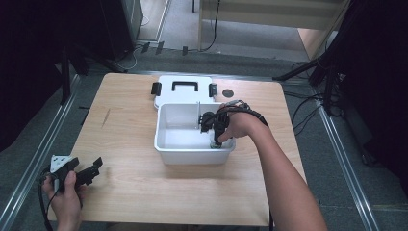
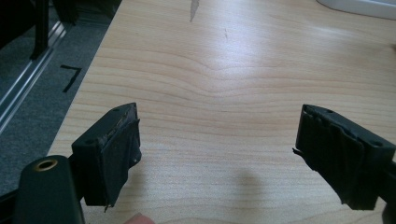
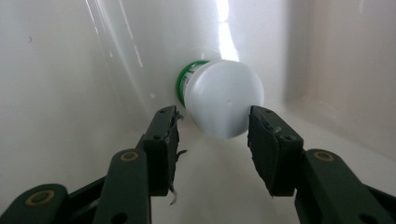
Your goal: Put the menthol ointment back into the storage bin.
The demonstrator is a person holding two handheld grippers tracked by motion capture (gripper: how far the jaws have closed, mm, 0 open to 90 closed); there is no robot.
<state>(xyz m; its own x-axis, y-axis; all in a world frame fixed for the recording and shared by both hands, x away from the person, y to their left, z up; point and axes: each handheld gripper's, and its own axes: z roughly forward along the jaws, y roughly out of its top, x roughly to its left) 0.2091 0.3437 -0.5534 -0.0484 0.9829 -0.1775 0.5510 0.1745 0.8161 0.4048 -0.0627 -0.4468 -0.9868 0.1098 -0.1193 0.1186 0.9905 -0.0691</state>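
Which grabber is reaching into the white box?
The right gripper: it reaches down into the box, around a white jar. The left gripper rests on the table.

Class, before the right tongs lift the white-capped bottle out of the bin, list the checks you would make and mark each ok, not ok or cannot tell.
1. Right tongs inside the white bin: ok.
2. Bottle between the jaws: ok.
3. Pads firmly pressing the cap: cannot tell; the right pad looks in contact, the left shows a gap.
4. Bin lid off, lying behind the bin: ok.
5. Left tongs open, over bare table, away from the bin: ok.
6. Divider clear of the lifting path: cannot tell.
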